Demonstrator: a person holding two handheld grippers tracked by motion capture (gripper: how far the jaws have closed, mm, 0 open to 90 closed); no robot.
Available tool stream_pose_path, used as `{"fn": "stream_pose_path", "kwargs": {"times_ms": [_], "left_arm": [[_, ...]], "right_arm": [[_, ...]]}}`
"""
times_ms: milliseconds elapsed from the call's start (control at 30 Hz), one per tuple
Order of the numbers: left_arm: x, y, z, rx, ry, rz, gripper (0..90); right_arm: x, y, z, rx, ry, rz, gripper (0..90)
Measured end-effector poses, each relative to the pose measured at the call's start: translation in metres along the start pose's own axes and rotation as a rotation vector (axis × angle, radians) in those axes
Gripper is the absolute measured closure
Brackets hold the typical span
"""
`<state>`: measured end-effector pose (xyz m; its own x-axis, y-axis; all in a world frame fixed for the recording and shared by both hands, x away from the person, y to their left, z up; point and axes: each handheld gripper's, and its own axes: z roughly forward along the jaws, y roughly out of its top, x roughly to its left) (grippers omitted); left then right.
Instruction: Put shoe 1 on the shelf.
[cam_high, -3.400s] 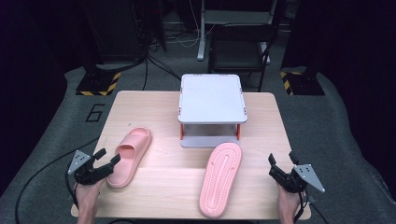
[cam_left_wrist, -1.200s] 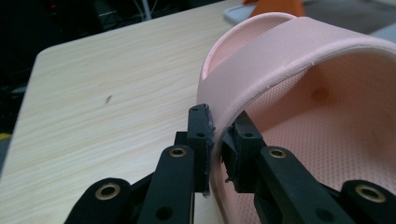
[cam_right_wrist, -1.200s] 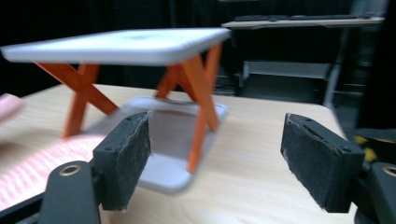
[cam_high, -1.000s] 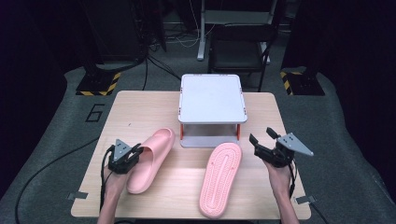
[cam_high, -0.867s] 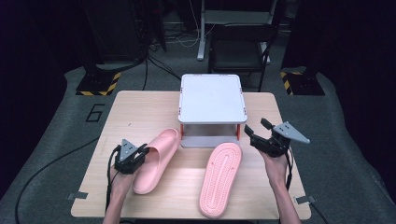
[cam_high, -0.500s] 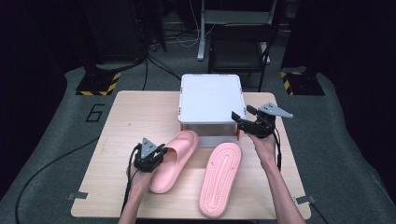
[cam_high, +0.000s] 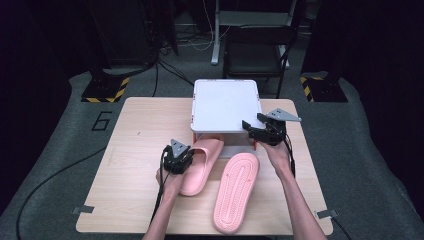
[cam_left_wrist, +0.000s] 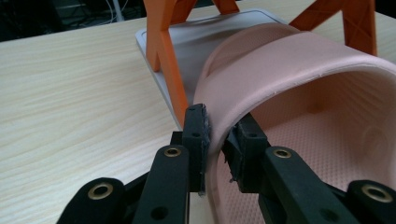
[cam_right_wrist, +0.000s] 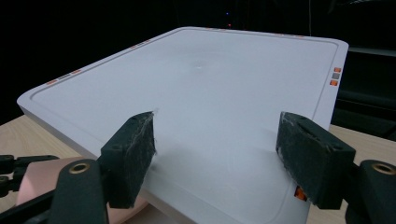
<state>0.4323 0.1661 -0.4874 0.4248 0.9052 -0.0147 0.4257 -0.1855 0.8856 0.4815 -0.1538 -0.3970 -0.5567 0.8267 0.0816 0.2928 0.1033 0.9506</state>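
Left hand-held gripper: clenched on the side edge of the upright pink slipper, as the left gripper view showed.
Upright pink slipper: on the wooden surface, its toe tucked under the front of the white stand, beside an orange leg.
Second pink slipper: sole up, in front of the stand, just beside the first.
Right hand-held gripper: released, jaws spread wide over the stand's front right corner.
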Motion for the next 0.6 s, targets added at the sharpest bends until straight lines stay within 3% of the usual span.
{"fn": "stream_pose_path", "kwargs": {"times_ms": [167,267,400,500,600], "left_arm": [[0.004,0.001,0.010,-0.008,-0.019,-0.055,75.8],[0.005,0.000,0.012,0.005,-0.057,-0.041,72.5],[0.008,-0.005,0.009,0.023,-0.109,0.008,63.0],[0.015,-0.009,-0.001,-0.005,-0.174,-0.016,58.5],[0.021,-0.010,-0.010,-0.011,-0.196,-0.035,52.1]], "right_arm": [[-0.001,0.000,0.000,0.002,0.003,0.009,27.2],[-0.001,-0.001,0.000,0.000,0.004,0.008,27.2],[-0.001,-0.001,-0.001,0.001,0.003,0.006,27.2],[-0.001,-0.001,-0.001,-0.001,0.001,-0.002,27.2],[0.000,-0.002,-0.001,0.002,-0.005,0.000,27.2]]}}
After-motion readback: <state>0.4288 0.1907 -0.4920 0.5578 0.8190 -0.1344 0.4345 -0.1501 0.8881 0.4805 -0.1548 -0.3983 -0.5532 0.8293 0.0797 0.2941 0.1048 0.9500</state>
